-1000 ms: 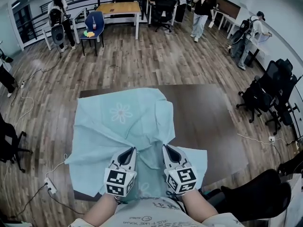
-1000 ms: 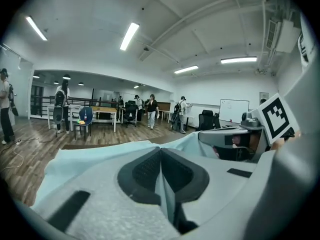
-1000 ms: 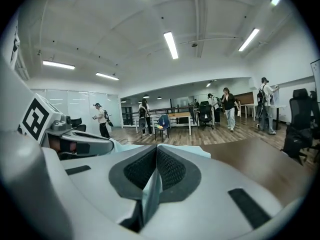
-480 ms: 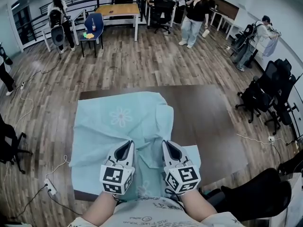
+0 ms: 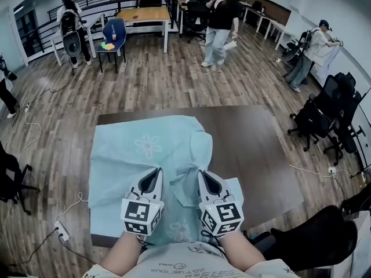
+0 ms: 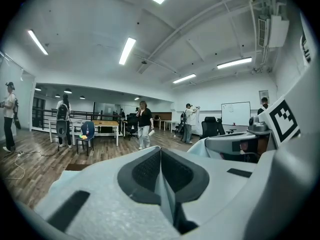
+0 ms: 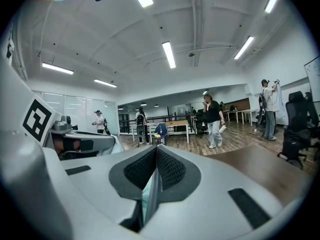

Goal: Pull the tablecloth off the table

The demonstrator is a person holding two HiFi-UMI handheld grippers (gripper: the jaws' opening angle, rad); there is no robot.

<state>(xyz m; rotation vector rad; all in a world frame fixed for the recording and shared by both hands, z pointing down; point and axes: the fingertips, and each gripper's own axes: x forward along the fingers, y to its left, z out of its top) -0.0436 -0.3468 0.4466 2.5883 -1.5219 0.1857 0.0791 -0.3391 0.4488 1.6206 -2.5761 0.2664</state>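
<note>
I stand in a big office room with a wooden plank floor (image 5: 174, 80) and long lamps on the ceiling. Just in front of me is a dark brown table (image 5: 266, 149).

The light blue tablecloth (image 5: 139, 149) lies on the left and near part of this table. It has a pale flower print and it is wrinkled, with folds gathered toward me. The right and far parts of the table are bare.

My left gripper (image 5: 153, 175) and my right gripper (image 5: 205, 177) rest on the near part of the tablecloth, side by side and a little apart, with a bunch of cloth between them. In the left gripper view the jaws are pressed together, and a thin pale fold of cloth sits in the seam. In the right gripper view it is the same: the jaws are together and a thin blue strip of the tablecloth is pinched between them.

On the floor at the near left lies a white power strip (image 5: 61, 228) with a cable. At the near right is a black chair (image 5: 316, 242), and further right stand more black office chairs (image 5: 324, 117).

Far away, a person in a black top (image 5: 218, 22) is on the floor. Left of this person are a wooden desk (image 5: 142, 13) and a blue chair (image 5: 114, 32). One more person (image 5: 312, 45) stands at the far right.
</note>
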